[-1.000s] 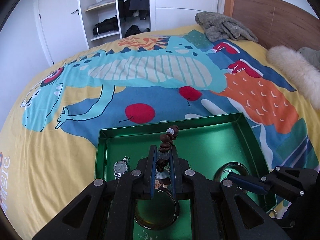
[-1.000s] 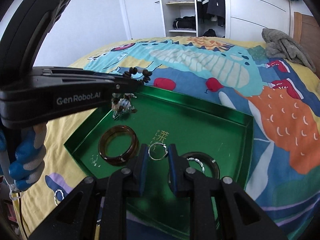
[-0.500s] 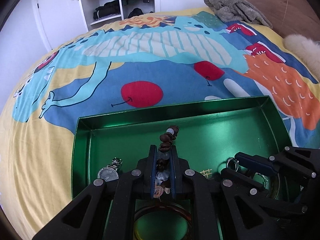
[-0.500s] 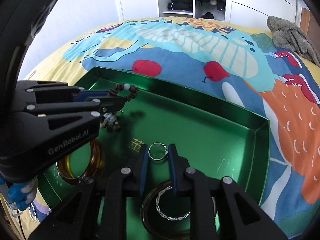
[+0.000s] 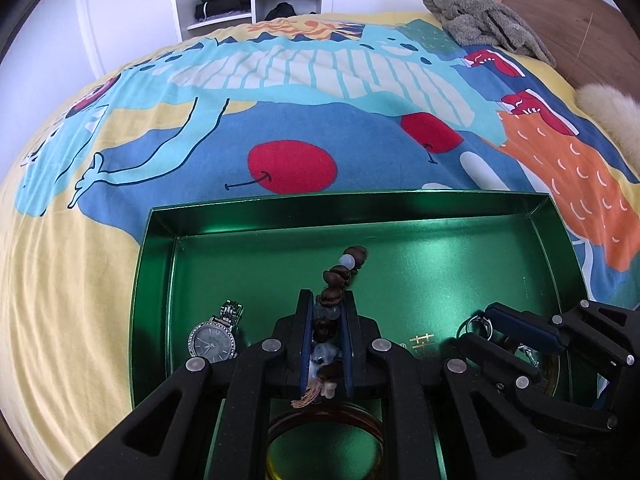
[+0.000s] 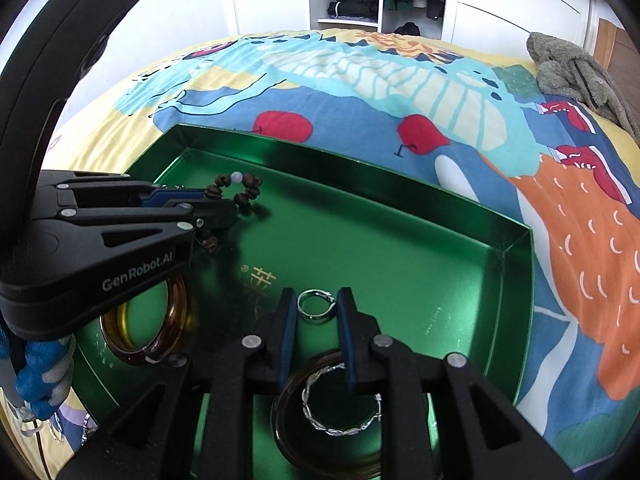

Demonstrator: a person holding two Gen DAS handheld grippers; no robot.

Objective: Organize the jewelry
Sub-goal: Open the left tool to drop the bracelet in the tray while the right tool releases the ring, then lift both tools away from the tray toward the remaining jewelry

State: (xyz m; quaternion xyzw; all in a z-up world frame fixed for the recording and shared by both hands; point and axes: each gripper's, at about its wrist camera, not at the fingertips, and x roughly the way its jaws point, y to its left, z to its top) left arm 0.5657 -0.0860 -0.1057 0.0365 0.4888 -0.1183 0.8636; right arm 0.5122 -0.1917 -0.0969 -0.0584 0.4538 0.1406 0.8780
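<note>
Left wrist view showed the left gripper (image 5: 326,320) with fingers clamped on a bead bracelet (image 5: 340,276), limp and light, hanging over the green tray (image 5: 360,208). Right gripper (image 6: 316,308) pinched a small, slippery ring (image 6: 315,305); beyond lay the bed (image 6: 360,80).

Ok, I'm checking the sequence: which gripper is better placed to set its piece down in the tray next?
Probably the left gripper: its bead bracelet hangs low over bare tray floor. The right gripper holds a ring close to the bangles.
</note>
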